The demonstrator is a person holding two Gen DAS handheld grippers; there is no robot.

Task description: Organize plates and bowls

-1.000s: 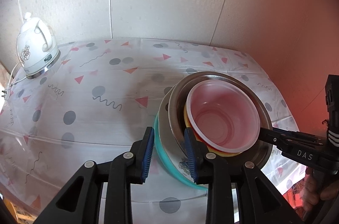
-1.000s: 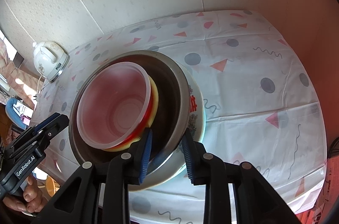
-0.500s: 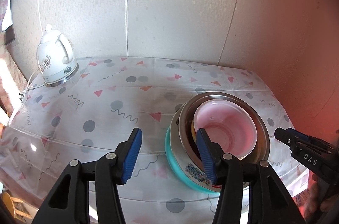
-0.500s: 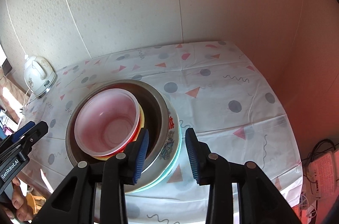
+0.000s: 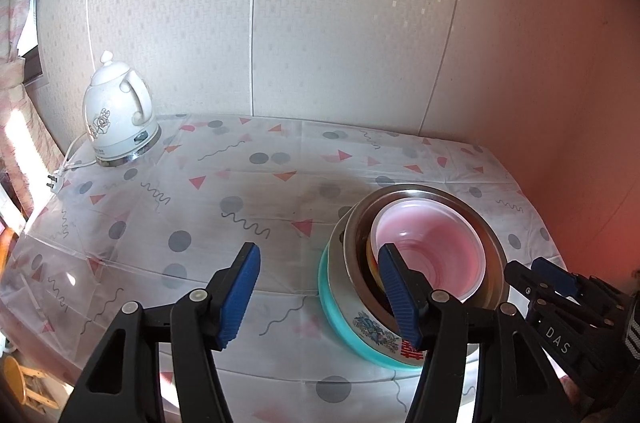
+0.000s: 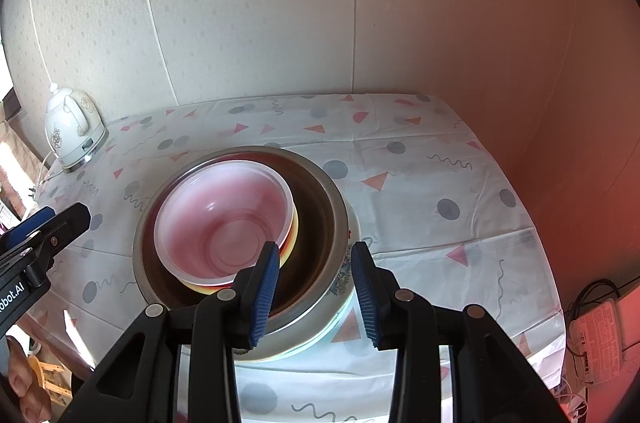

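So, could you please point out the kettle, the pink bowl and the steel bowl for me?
kettle [image 5: 116, 119], left wrist view, on its white body.
pink bowl [image 6: 224, 223], right wrist view, on its inner wall.
steel bowl [image 6: 320, 219], right wrist view, on its dark inner wall.

White kettle [image 5: 118, 125] on patterned tablecloth [image 5: 240, 191], far-left corner.

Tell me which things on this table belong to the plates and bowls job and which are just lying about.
Part of the job:
- translucent pink bowl, nested on top
- yellow bowl under it
- steel bowl
- floral ceramic bowl
- teal plate at the bottom

Just lying about:
- white kettle
- its plug
- patterned tablecloth
- white box with cables, off the table
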